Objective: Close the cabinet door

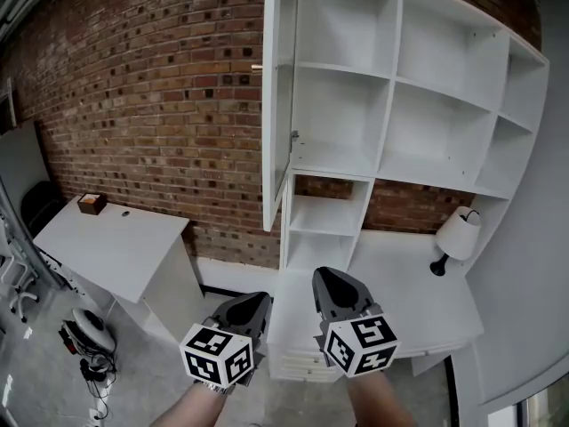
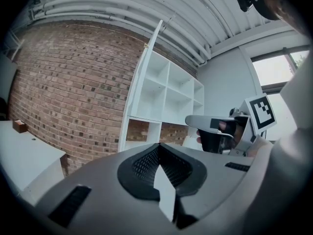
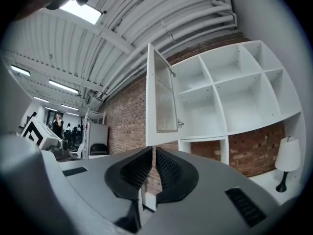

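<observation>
Tongs, two of them: your left tongs and right tongs sit side by side below the cabinet door, well apart from it, each pair pressed together on nothing. The one door stands swung out from the left side of the shelf unit, its thin edge toward you. Left of the door is only brick wall, with open air in front. One lamp stands on the desk, well right of the door.
</observation>
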### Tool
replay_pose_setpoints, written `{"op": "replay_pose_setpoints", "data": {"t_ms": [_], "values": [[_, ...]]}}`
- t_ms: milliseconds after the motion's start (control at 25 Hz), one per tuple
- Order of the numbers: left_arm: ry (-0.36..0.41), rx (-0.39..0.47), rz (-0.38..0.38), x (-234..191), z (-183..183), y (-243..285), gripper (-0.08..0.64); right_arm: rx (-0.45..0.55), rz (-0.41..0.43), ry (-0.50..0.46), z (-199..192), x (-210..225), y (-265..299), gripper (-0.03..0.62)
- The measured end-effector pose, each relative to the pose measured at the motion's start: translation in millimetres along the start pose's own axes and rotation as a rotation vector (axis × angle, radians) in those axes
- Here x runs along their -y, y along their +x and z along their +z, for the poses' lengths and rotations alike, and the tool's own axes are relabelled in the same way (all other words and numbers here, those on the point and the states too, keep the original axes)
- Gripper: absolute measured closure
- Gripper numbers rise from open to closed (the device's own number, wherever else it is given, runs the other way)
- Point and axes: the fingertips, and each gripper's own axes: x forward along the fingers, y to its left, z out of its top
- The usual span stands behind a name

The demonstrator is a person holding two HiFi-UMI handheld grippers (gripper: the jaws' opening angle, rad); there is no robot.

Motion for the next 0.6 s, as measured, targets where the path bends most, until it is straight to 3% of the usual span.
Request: {"op": "replay_pose_setpoints", "data": {"t_ms": [160,240,600], "values": [[0.003,-0.002,-0.002,-31.1,1.7,2.0,0.552,0.002,0.033,-0.009,5.0,-18.5,51.7,0.544],[0.011,-0.004,-0.005,-43.6,3.0,0.7,0.551,-0.006,0.037,-0.013,4.8,-24.6,74.0,0.451],[0.019,-0.027,-0.048,-75.7,1.4,-4.3,0.552,-0.024,-0.021,-0.018,5.1,-28.4,147.2,0.414]]}}
